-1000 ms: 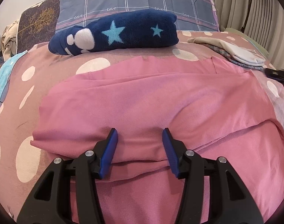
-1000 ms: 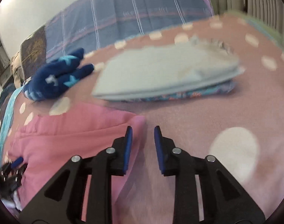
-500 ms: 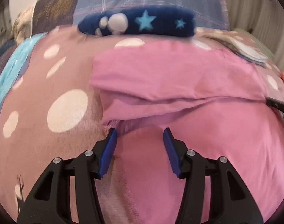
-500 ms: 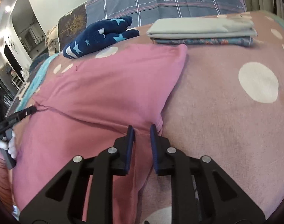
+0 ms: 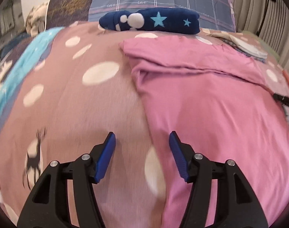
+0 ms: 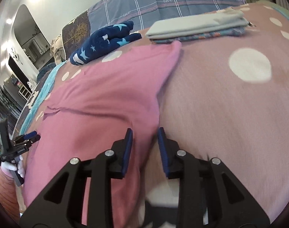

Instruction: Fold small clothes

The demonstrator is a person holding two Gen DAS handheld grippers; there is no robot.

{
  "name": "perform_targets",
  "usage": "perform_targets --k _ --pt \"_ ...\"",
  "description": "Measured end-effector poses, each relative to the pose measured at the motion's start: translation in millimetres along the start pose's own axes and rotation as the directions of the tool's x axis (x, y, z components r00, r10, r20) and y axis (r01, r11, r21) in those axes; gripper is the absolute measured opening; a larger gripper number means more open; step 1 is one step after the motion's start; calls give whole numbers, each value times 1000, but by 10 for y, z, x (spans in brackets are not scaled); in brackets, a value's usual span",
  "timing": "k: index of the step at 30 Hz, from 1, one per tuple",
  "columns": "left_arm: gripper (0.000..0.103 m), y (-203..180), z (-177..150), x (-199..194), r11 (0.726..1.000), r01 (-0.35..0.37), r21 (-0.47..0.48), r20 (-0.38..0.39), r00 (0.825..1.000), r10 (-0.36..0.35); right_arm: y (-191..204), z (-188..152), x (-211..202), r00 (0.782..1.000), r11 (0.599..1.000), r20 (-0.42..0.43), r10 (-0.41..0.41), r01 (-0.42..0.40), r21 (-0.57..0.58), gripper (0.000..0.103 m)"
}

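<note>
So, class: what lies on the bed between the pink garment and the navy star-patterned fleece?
Only bare bedspread: in the left wrist view, a strip with white dots separates the pink garment from the navy fleece.

Left hand-held gripper [image 5: 142, 142] now off the pink garment [image 5: 210, 104], jaws wider.

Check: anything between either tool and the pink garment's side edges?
Nothing visible. The left tool is open over the left edge of the pink knit garment, the right tool open over its right edge. The navy star-print fleece and folded grey stack lie beyond it on the dotted bedspread.
</note>
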State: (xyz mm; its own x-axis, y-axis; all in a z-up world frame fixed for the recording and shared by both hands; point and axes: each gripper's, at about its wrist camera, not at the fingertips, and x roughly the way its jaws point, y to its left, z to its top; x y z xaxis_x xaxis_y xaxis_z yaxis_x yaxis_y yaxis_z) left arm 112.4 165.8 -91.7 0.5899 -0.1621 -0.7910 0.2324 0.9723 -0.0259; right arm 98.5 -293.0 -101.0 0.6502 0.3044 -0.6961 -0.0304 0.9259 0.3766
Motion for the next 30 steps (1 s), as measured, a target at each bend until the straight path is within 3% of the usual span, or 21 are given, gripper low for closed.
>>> perform_targets --k 4,8,13,17,22,26,30 --pt "60 -14 -244 -184 992 126 -3 -9 992 -126 100 -229 -219 1000 998 -19 16 -17 -53 38" --pt "60 -141 -492 -314 975 221 16 -9 975 -220 171 -546 -439 996 993 -48 73 -77 -84 40" --pt "60 -258 -730 -449 968 243 68 -9 970 -243 148 -839 -671 987 989 -70 146 -148 -28 40" --pt "60 -210 -903 -586 951 305 57 -13 952 -305 86 -1102 -891 973 977 -87 213 -211 37 40" --pt "60 -89 -1178 -772 906 422 22 0 906 -422 -4 -1490 -1200 949 948 -83 303 -292 124 40" --pt "60 17 -1360 -892 856 517 -14 -5 856 -517 48 -1784 -1380 921 925 -129 367 -347 152 40" --pt "60 49 -1507 -969 834 551 16 -19 835 -551 118 -1939 -1414 914 925 -164 370 -346 157 40"
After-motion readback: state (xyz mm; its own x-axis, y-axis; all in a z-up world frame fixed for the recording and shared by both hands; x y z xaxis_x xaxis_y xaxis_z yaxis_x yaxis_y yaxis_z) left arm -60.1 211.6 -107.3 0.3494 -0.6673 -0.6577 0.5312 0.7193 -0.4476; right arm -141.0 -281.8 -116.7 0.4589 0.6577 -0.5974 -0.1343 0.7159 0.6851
